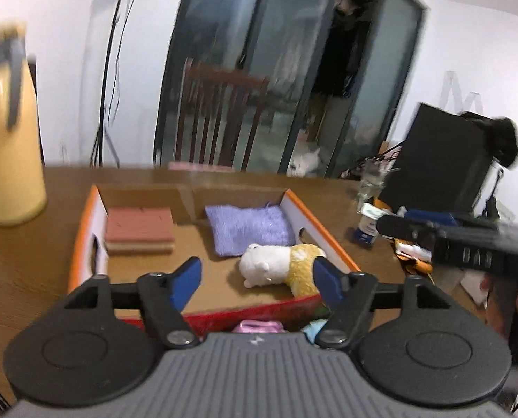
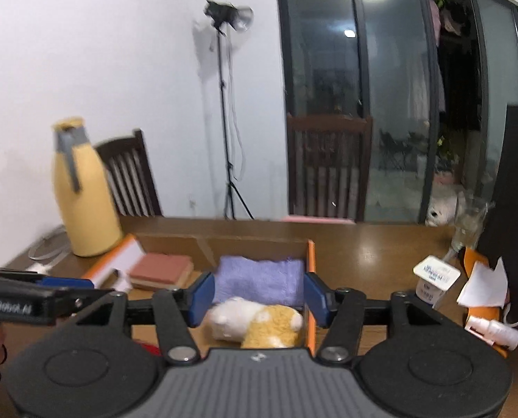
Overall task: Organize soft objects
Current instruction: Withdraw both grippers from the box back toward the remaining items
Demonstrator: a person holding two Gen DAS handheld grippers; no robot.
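Note:
An open cardboard box [image 1: 88,223] with orange and white walls sits on the wooden table; it also shows in the right wrist view [image 2: 310,254]. Inside lie a pink and tan sponge [image 1: 138,230] [image 2: 163,267], a purple towel [image 1: 248,228] [image 2: 259,278] and a white and yellow plush toy [image 1: 281,268] [image 2: 255,320]. My left gripper [image 1: 257,280] is open and empty above the box's near wall. My right gripper [image 2: 257,296] is open and empty, just above the plush toy. A pink item [image 1: 257,327] and a light blue item [image 1: 313,331] peek out below the left gripper.
A yellow thermos [image 1: 9,132] [image 2: 83,191] stands left of the box. A small white bottle [image 2: 435,278], a spray bottle [image 2: 492,331], papers and a black box [image 1: 440,160] crowd the right. Chairs [image 2: 328,163] stand behind the table. The other gripper's body [image 1: 468,240] [image 2: 22,299] shows at each view's edge.

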